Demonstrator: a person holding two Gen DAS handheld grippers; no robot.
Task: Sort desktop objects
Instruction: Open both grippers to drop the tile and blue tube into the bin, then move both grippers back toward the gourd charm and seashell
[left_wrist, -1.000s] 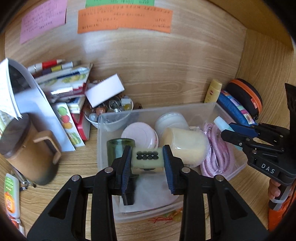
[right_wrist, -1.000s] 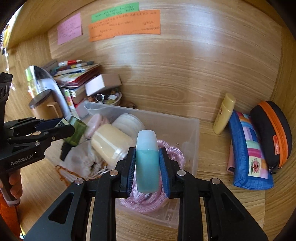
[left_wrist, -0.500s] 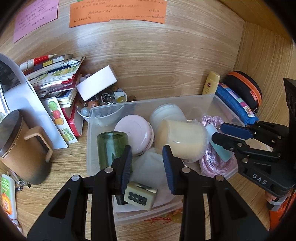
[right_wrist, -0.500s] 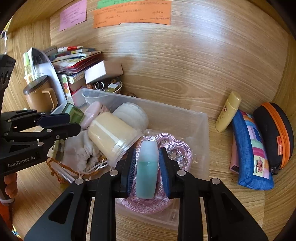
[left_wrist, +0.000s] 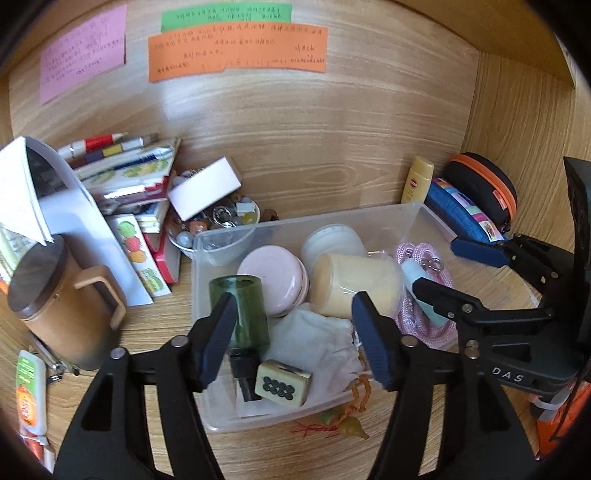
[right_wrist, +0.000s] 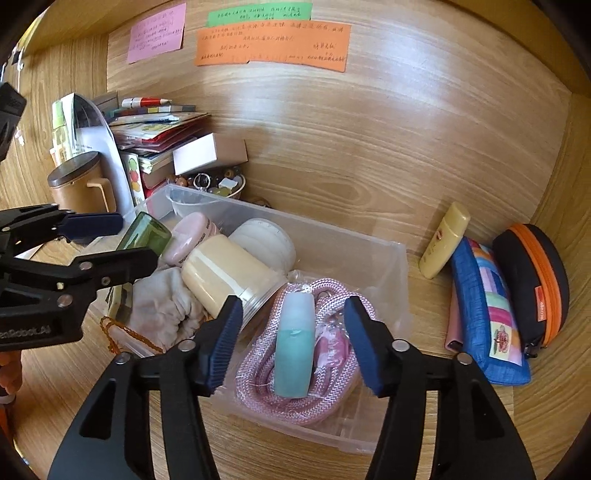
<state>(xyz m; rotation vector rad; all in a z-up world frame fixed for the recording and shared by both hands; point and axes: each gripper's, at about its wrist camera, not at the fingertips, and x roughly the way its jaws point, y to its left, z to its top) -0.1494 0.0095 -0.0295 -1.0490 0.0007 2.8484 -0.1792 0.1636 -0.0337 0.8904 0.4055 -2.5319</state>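
With both tools spread wide and holding nothing, the tile (left_wrist: 283, 384) lies low in the frame inside the clear bin (left_wrist: 332, 221), and the teal bottle (right_wrist: 294, 347) rests on pink rope (right_wrist: 258, 373). Lift the left gripper (left_wrist: 293, 341) and right gripper (right_wrist: 293, 341) straight up, so neither snags the rope or the bin wall.

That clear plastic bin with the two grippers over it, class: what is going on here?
A person holding a gripper in each hand is sorting desk clutter into the clear bin. Both grippers are open and hold nothing. The left gripper hovers over a mahjong tile lying on a white cloth pouch. The right gripper hovers over a teal bottle resting on coiled pink rope. A yellow tube and two pouches lie outside the bin.
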